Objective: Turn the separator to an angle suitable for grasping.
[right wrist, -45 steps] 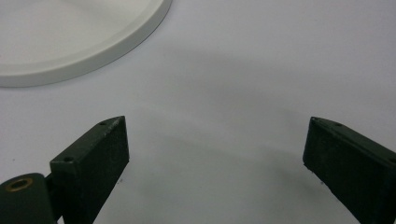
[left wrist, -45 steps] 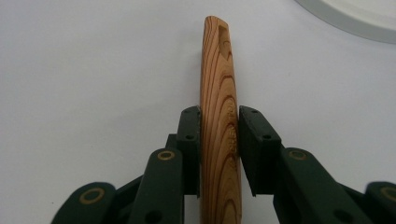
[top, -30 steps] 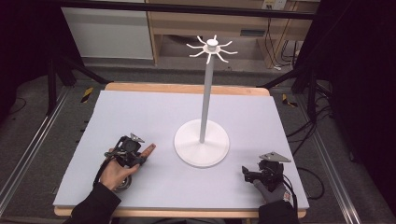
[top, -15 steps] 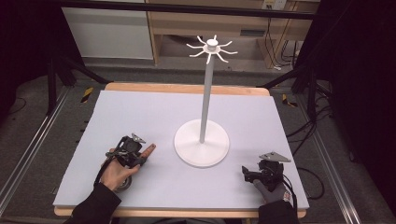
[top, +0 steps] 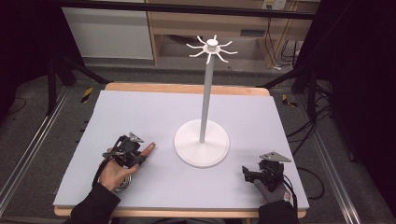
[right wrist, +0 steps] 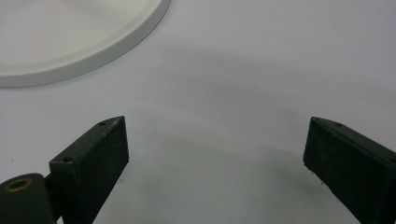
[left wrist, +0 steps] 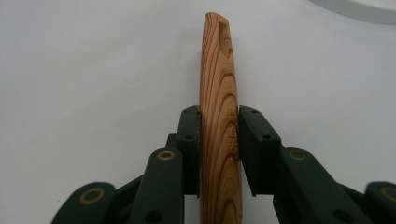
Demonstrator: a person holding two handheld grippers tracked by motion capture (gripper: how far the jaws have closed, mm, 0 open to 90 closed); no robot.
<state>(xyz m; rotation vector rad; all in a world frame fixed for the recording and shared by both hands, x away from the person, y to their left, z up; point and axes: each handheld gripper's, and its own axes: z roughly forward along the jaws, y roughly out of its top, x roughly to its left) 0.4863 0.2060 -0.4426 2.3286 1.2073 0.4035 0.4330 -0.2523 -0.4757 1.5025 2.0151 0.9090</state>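
Note:
A white stand [top: 203, 98] with a round base [top: 201, 146] and several hooks at its top [top: 212, 47] rises from the middle of the grey mat. My left gripper [top: 136, 155] lies low on the mat, left of the base, shut on a flat wooden piece [top: 147, 149] whose tip points toward the base. In the left gripper view the wooden piece [left wrist: 218, 107] stands on edge between the two jaws, with a slot near its far end. My right gripper [top: 246, 173] rests at the front right, open and holding nothing [right wrist: 215, 149].
The grey mat [top: 140, 112] covers a wooden table. The stand's base rim [right wrist: 93, 44] lies just ahead and left of my right gripper. Dark floor, metal rails and cables surround the table.
The left gripper has turned slightly on the mat with the wooden piece held. The right gripper has stayed put.

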